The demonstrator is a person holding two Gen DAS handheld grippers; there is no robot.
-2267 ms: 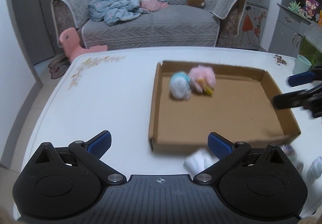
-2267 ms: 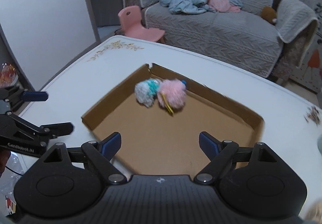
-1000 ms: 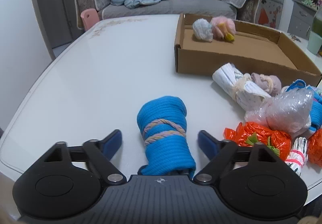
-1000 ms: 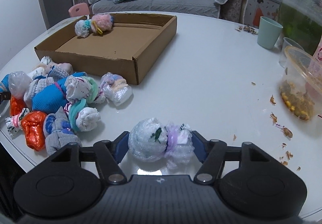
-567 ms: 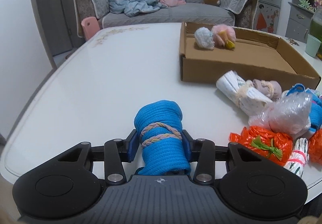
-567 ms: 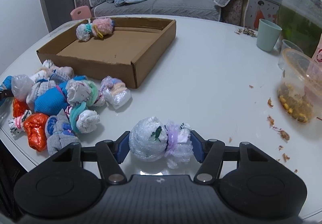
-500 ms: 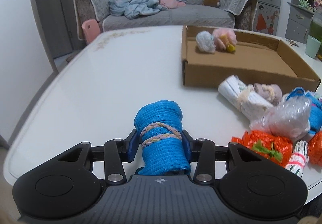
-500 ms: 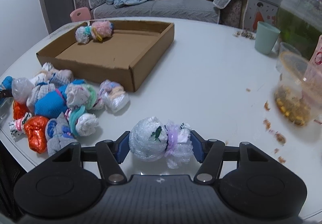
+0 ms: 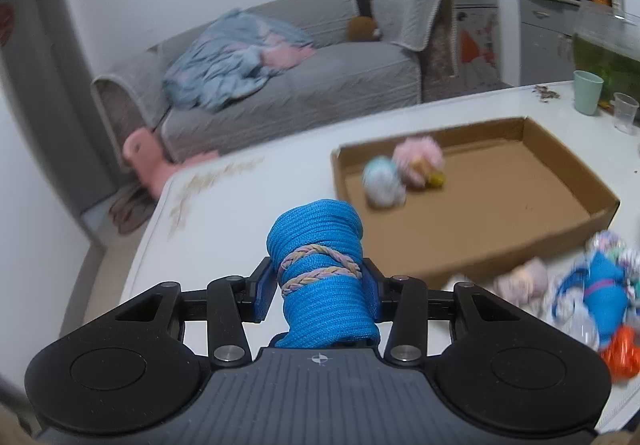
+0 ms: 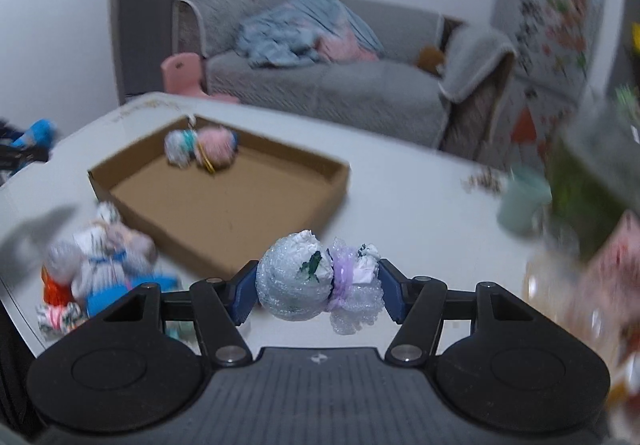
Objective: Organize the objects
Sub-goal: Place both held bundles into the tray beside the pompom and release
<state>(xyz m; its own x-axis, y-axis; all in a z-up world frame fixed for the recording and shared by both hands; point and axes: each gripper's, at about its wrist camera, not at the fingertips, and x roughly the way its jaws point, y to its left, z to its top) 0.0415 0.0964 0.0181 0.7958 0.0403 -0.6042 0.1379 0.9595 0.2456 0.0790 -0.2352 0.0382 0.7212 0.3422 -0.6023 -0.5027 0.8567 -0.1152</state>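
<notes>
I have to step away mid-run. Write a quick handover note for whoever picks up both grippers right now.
Left gripper: shut on the blue rolled bundle, held above the table.
Right gripper: shut on the bubble-wrap bundle, also held above the table.
Cardboard box: on the table, holding two items in its far corner, a pale blue-white ball and a pink fluffy ball.
Done: those two are boxed.
Left: place both held bundles in the box, then the pile of bundles lying on the table beside it.

Bundle pile (image 10: 100, 265) blurred; rt items too.
</notes>
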